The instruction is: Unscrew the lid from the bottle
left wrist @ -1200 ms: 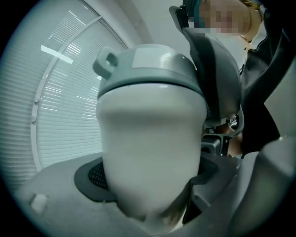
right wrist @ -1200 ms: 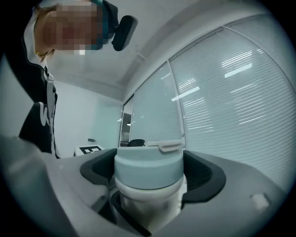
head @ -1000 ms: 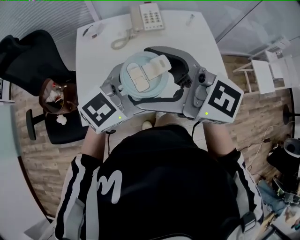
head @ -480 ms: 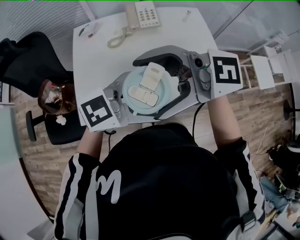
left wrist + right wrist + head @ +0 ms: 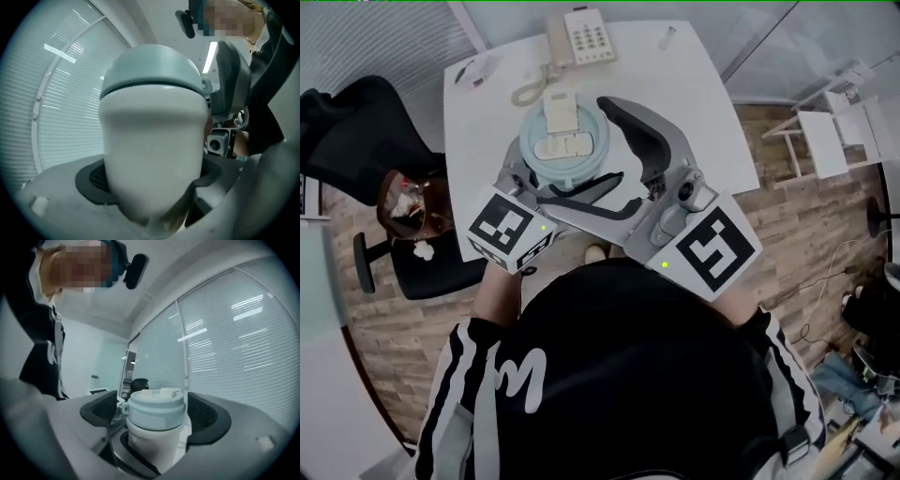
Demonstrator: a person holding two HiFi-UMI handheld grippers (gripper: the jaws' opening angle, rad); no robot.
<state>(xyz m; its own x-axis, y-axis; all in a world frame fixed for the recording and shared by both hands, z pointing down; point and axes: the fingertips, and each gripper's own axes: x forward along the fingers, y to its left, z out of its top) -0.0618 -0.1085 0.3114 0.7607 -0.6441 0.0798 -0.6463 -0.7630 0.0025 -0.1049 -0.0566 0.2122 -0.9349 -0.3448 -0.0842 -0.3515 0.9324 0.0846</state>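
A white bottle [image 5: 152,154] with a pale blue flip-top lid [image 5: 565,139] is held in the air above the table. My left gripper [image 5: 152,187] is shut on the bottle's white body below the lid, which fills that view. My right gripper [image 5: 154,418] is open, with one dark pad on each side of the lid [image 5: 154,411] and a gap showing on both sides. In the head view the right gripper [image 5: 586,155] reaches in from the lower right and the left gripper [image 5: 553,173] from the lower left.
A white table [image 5: 694,103] lies under the bottle, with a desk telephone [image 5: 581,37] and its coiled cord at the far edge. Small items [image 5: 478,67] lie at the far left corner. A black chair [image 5: 356,131] stands to the left, above wooden flooring.
The bottle has moved away from the person and to the left. My right gripper has swung from the right side round to the lower right, and its jaws now stand apart from the lid.
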